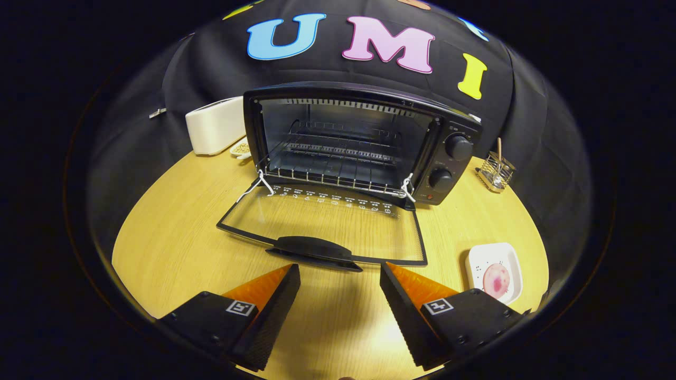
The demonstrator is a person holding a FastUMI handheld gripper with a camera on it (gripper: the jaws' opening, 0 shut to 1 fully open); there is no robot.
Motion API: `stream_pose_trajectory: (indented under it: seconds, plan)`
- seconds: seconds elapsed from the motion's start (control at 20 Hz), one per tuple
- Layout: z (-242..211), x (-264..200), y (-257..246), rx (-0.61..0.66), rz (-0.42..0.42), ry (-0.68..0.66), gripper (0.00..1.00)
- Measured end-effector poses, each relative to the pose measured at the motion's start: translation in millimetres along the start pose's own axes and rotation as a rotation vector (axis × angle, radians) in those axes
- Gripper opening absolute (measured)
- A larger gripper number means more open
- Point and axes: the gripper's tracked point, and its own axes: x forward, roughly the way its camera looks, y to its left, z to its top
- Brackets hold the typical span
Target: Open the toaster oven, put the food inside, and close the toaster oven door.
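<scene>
Your gripper hangs just above the wooden table with its fingers spread wide and nothing between them but bare tabletop. Each finger carries a small square black-and-white marker on its upper face; the pattern is a code, not writing you could read. Just ahead of the fingertips lies the toaster oven door, dropped fully open and flat over the table, its dark handle nearest you and roughly centred between the fingers. A row of small pale marks runs along the glass close to the hinge, too small to make out. Beyond the door stands the toaster oven itself, its cavity open to you with a wire rack inside and nothing on it. Two round knobs sit one above the other on its right-hand panel, with tiny printing around them that you cannot read and a small red spot below. The food, a round pinkish-red piece, lies on a small white square plate on the table, just beyond your right finger and well apart from the oven. Behind the oven on the left is a white box-shaped appliance with a small dish beside it; on the right a wire holder stands with a wooden stick in it.
</scene>
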Motion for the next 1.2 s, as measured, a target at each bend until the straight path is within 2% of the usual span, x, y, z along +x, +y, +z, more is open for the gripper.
stream_pose_trajectory:
  seconds: [0.6,0.9,1.2]
  plan:
    - [9,-46,-108,0.011,-0.035,-0.009,0.99]
    - [13,-61,-177,0.008,-0.018,0.005,0.99]
    - [20,-62,-231,0.012,0.062,0.029,0.99]
